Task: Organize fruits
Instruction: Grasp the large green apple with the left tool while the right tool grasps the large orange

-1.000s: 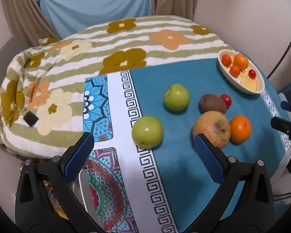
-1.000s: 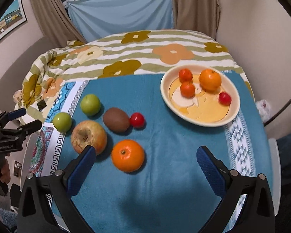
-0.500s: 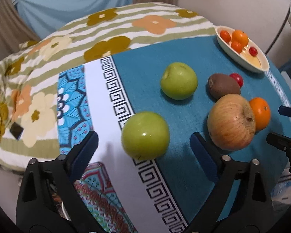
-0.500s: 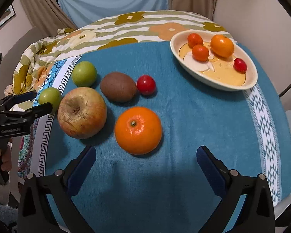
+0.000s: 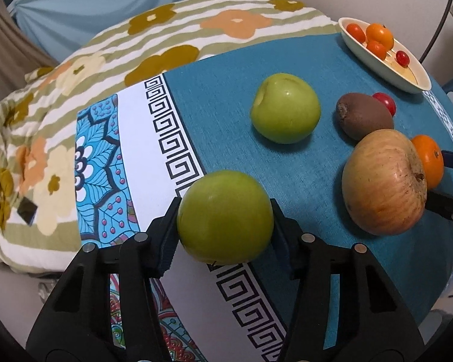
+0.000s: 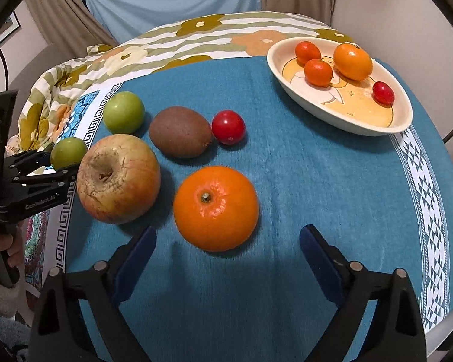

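My left gripper (image 5: 224,211) has the near green apple (image 5: 225,220) between its jaws on the cloth's white band; the jaws are closing and both pads touch its sides. The same gripper (image 6: 56,163) shows at the left in the right wrist view, around that apple (image 6: 69,152). My right gripper (image 6: 228,235) hangs low over the blue cloth with its jaws closing, and the orange (image 6: 216,208) lies just ahead of its fingertips, untouched. A second green apple (image 6: 123,116), a large reddish apple (image 6: 118,178), a kiwi (image 6: 180,131) and a cherry tomato (image 6: 228,126) lie loose.
A cream oval dish (image 6: 341,120) at the far right holds small oranges and a cherry tomato. A flowered, striped blanket (image 5: 166,39) lies beyond the blue tablecloth (image 6: 317,187). A person's hand (image 6: 3,250) holds the left gripper's handle.
Both grippers have come down closer to the table. The left jaws went from wide open to closed around the near green apple. The right jaws have narrowed a little behind the orange.
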